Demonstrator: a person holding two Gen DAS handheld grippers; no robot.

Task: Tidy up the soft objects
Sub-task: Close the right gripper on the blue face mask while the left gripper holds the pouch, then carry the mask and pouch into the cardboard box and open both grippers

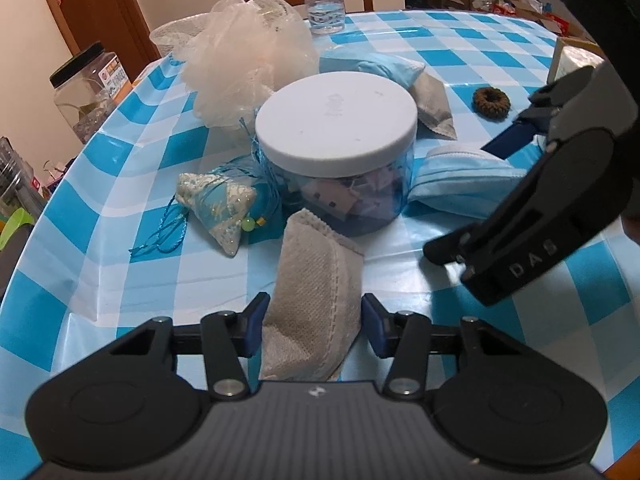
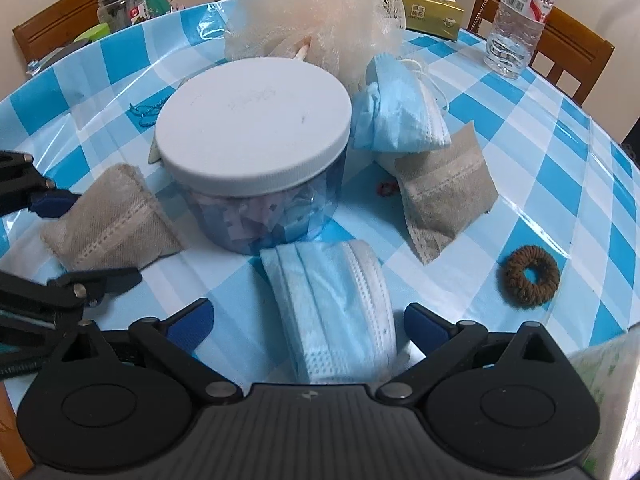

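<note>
Checked tablecloth (image 2: 520, 128): two grey masks (image 2: 116, 220), two blue masks (image 2: 336, 304).

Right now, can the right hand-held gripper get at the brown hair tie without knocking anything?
Probably yes. The right hand-held gripper stands open over a blue face mask, and the brown hair tie lies alone on bare tablecloth to its right, nothing between.
</note>
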